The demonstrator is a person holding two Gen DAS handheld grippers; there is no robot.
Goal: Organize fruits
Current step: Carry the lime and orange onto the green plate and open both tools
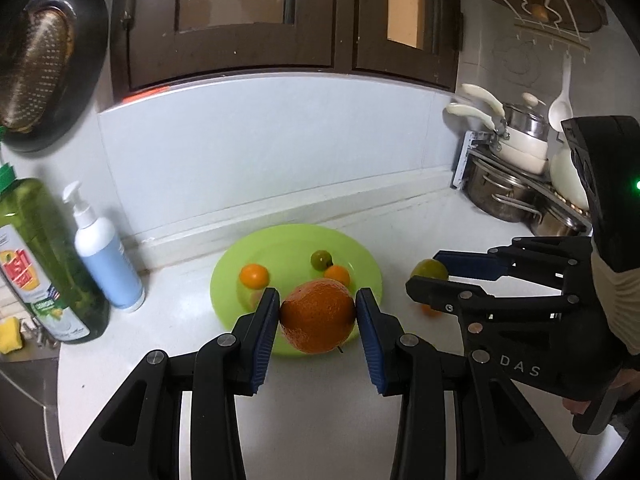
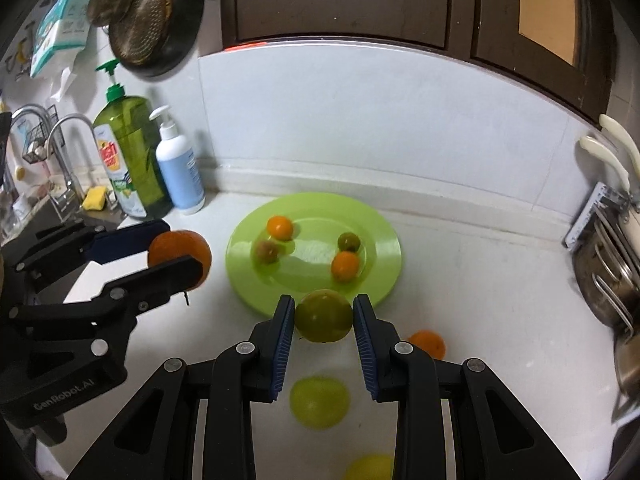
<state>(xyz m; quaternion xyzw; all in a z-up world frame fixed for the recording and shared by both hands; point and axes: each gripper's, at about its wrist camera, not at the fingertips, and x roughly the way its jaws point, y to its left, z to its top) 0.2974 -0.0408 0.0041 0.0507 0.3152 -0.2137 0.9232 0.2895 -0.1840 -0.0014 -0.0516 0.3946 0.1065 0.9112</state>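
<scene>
My left gripper (image 1: 318, 304) is shut on a large orange (image 1: 316, 322), held above the near rim of a lime-green plate (image 1: 288, 246). The plate carries two small oranges (image 1: 253, 275) and a small green fruit (image 1: 321, 259); the right wrist view also shows a reddish fruit (image 2: 266, 251) on it. My right gripper (image 2: 324, 312) is shut on a round green fruit (image 2: 324, 320), held in the air just right of the plate (image 2: 312, 292). Below it on the counter lie a small orange (image 2: 428, 344) and two yellow-green fruits (image 2: 319, 402). Each gripper shows in the other's view.
A green dish-soap bottle (image 1: 48, 264) and a white-and-blue pump bottle (image 1: 106, 256) stand left of the plate, with a sink and taps (image 2: 60, 148) beyond. A rack of steel pots (image 1: 508, 184) fills the right side. Dark cabinets (image 1: 256, 16) hang above the backsplash.
</scene>
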